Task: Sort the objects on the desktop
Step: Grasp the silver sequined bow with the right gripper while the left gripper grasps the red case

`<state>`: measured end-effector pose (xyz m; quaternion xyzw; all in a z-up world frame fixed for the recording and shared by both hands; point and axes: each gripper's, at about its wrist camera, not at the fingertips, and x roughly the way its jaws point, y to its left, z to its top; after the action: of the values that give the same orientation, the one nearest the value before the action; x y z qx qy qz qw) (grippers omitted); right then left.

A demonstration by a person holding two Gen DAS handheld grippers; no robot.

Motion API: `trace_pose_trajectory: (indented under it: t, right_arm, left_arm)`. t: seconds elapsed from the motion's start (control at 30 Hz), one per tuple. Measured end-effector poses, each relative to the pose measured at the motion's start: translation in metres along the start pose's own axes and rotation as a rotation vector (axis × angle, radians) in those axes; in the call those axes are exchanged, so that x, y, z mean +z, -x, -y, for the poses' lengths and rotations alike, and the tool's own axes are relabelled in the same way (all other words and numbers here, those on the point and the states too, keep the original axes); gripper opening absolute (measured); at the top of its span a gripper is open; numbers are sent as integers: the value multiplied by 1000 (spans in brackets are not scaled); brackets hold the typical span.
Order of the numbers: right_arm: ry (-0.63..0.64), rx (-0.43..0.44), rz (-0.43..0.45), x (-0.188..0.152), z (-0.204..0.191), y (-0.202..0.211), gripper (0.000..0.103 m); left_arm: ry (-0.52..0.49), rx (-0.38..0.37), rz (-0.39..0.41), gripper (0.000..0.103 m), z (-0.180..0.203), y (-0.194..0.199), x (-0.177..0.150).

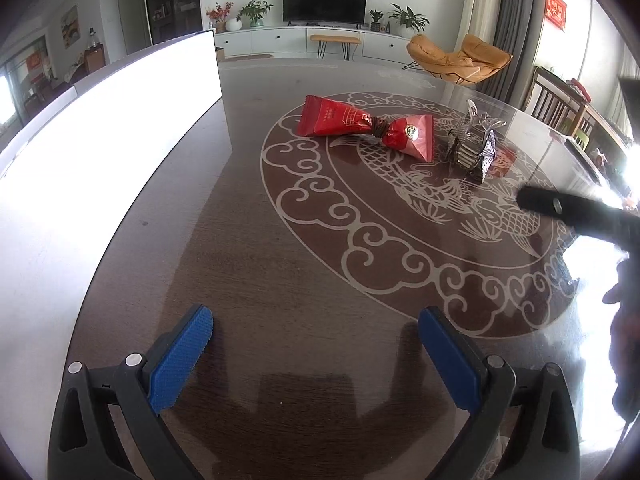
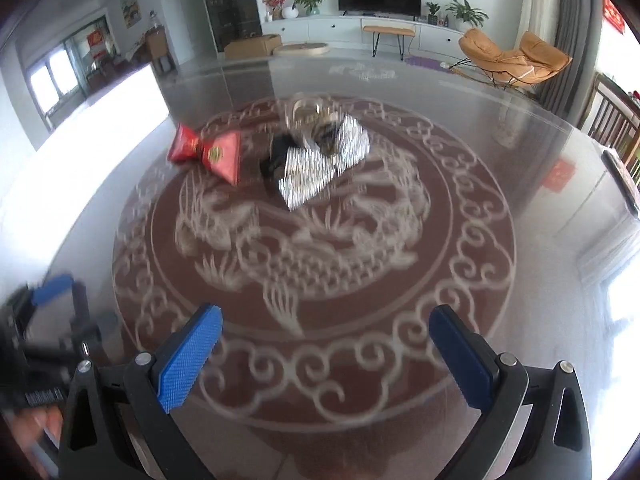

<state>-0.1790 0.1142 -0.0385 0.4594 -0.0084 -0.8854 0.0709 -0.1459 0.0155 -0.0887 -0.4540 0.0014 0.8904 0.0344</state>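
A: Left tongs (image 1: 316,354), state?
B: Wide apart, nothing between the blue pads (image 1: 180,360). They hang low over the near side of the counter (image 1: 280,280), a dark glossy top with a pale round dragon pattern.

A: Right tongs (image 2: 326,354)?
B: Also wide, nothing held. That view is blurred. In the left view, a dark part of the right tool pokes in from the right edge.

A: Where are the things to sort?
B: Far side of the round pattern. A red wrapper (image 1: 332,120) and a red-pink wrapper (image 1: 412,138) lie end to end, with a dark twisted knot between them; whether they are one piece, I cannot tell. Just right of them sits a clear hair clip (image 1: 476,128) against a shiny silver packet (image 1: 486,158), touching or nearly so. In the right view the silver packet (image 2: 320,168) is nearest the camera, and the red wrappers (image 2: 208,152) lie to its left.

A: Anything else?
B: A bright white box (image 1: 100,160) stands along the left side, washed out by glare. All items are well apart from both tongs.
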Motion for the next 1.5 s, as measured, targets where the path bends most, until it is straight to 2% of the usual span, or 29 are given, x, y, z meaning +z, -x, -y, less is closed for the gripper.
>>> trace_pose_trajectory:
  t: [0.13,0.2,0.3,0.43,0.5,0.6,0.63,0.77,1.1,1.3,1.4,1.43,1.5]
  right_arm:
    - [-80,-16,46,60,-14,-24,103]
    - [-103,-64,44,82,-18,-42,103]
    - [-142,-139,30,102,-16,-62,103]
    - [-165,-134,-22,110,-6,-85,100]
    - [-155,-115,-43,105,-4,-91,94]
    - [-76,-139,-9,101,-8,-86,77]
    - [-60,-145,-1,100,-10,-86,66]
    - [-30,-143,21,86,-9,-76,58]
    - [99,-119,33,20,15,-31,57]
    - [92,-89,42,-25,42,3,57]
    - [74,-82,48,-35,49,9,60]
    - [73,-85,50,-37,50,9,67]
    - [63,-91,43,-34,54,8,73]
  left_arm:
    - [2,-4,1,103,-1,0,0]
    - [8,-11,4,103,-3,1,-1]
    - [18,-25,9,103,-4,3,-1]
    - [13,-18,7,103,-2,4,-1]
    - [7,-10,4,103,-1,4,-1]
    - [2,-3,2,103,1,4,-2]
    - [1,-1,2,103,1,4,-2]
    - [0,-1,2,103,1,4,-2]
    - [-8,9,-2,103,2,3,-3]
    - [-14,17,-5,103,3,4,-4]
    - [-14,17,-6,103,3,3,-3]
    - [-14,18,-5,103,3,3,-3]
    - [-14,18,-6,103,3,4,-3]
